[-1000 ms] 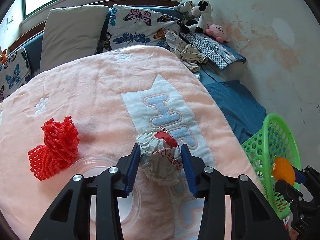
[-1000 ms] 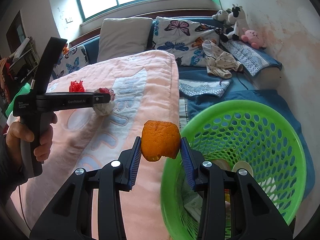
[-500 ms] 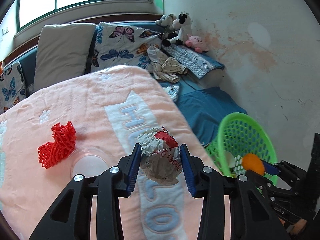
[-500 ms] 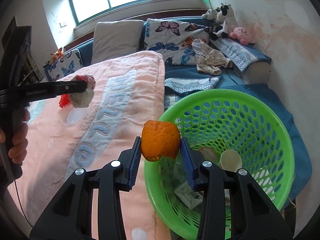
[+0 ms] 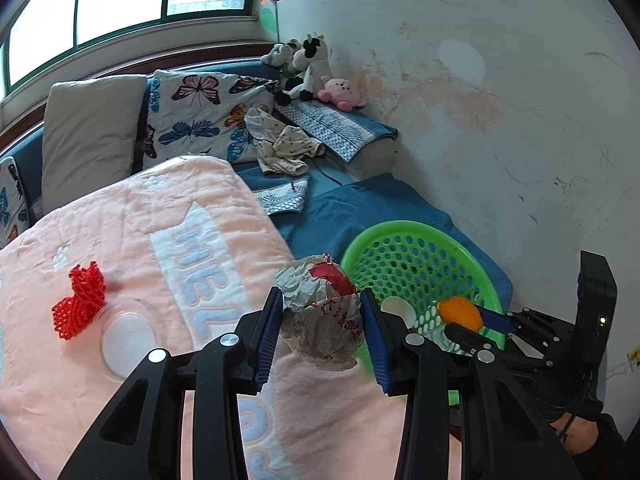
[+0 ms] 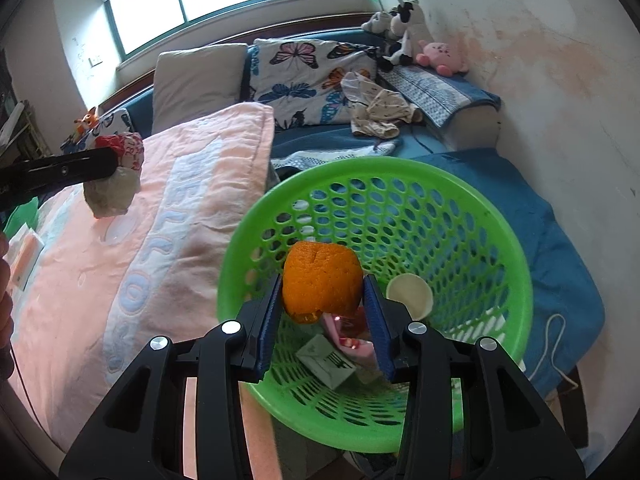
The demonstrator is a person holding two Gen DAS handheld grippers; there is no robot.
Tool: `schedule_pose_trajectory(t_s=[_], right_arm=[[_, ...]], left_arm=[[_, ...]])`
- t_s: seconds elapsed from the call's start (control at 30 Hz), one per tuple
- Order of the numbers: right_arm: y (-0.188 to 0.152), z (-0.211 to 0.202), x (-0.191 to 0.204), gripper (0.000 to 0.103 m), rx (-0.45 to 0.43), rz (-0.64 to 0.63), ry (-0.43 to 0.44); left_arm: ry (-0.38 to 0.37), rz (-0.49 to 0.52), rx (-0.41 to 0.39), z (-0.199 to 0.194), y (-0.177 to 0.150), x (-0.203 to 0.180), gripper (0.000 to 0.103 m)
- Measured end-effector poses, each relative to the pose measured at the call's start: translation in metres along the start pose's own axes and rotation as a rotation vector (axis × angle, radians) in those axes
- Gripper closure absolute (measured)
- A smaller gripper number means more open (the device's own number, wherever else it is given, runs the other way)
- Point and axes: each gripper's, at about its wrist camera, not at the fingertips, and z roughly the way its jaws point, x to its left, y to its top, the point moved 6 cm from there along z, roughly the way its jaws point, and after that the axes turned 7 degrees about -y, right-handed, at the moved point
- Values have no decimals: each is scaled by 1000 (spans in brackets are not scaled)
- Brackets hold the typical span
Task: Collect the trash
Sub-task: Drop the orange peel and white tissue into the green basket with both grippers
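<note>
My left gripper (image 5: pixel 322 320) is shut on a crumpled white and red paper wrapper (image 5: pixel 320 312), held above the pink blanket's edge next to the green basket (image 5: pixel 400 236). My right gripper (image 6: pixel 322 308) is shut on an orange peel (image 6: pixel 320 280), held over the inside of the green basket (image 6: pixel 500 236). The basket holds a white lid, a pink wrapper and a small carton. The right gripper with the peel (image 5: pixel 458 312) also shows in the left wrist view over the basket. The wrapper (image 6: pixel 114 184) shows in the right wrist view at the left.
A red foam net (image 5: pixel 78 304) and a clear plastic lid (image 5: pixel 126 338) lie on the pink blanket (image 5: pixel 120 220). Pillows, crumpled clothes and plush toys (image 5: pixel 308 68) sit at the back. A stained wall (image 5: pixel 500 120) is to the right.
Both grippers moved right toward the basket. The left one lifted the wrapper off the blanket to the basket's side. The right one carried the peel over the basket's inside.
</note>
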Motion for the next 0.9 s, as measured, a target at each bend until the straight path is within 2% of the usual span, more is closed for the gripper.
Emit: schedule_pose_trajectory(t_s=[0.17, 0.63, 0.9], right_arm=[[-3, -8, -15, 47, -9, 35, -15], [-8, -30, -41, 47, -39, 71, -26], [-10, -38, -53, 47, -49, 86, -28]], left_arm=[[-26, 15, 11, 9, -1, -23, 64], [-77, 29, 89, 51, -21, -64, 64], [-79, 42, 124, 69, -30, -79, 57]])
